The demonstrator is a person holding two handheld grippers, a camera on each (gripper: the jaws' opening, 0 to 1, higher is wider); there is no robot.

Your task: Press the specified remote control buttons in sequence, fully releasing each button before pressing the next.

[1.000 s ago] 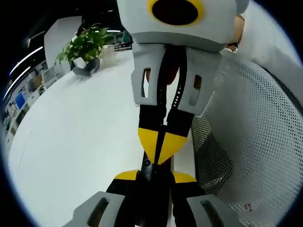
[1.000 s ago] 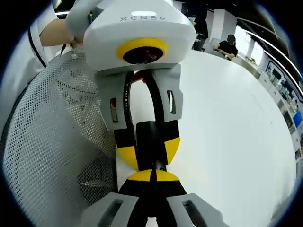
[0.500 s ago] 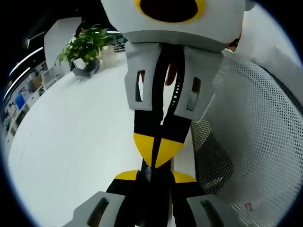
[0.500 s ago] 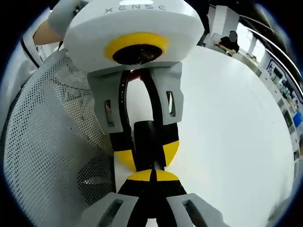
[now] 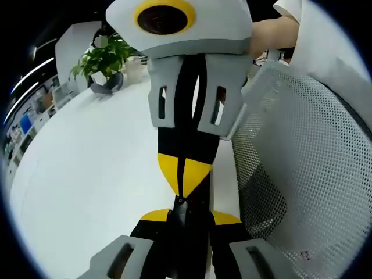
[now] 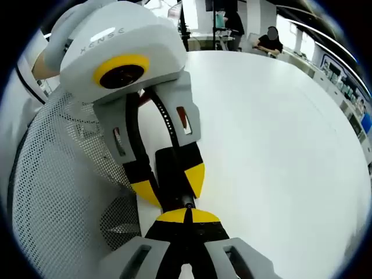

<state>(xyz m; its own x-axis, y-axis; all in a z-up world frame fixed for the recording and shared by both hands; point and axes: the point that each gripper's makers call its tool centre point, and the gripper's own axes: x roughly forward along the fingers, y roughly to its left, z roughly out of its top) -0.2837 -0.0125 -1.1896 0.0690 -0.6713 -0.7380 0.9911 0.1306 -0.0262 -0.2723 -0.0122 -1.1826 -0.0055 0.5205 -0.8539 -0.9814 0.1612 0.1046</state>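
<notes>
Evidently the left gripper is clamped on a slim black remote control above the white counter. The right gripper, jaws together, touches its end. It looks light, rigid and slick; hold its long edges.

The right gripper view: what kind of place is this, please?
Probably an open office. A large white table, a mesh chair back beside it, and a seated person at desks in the background suggest it.

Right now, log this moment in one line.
left gripper: shut on remote | right gripper: shut, tips against remote's end | below: white table | beside: mesh chair
</notes>
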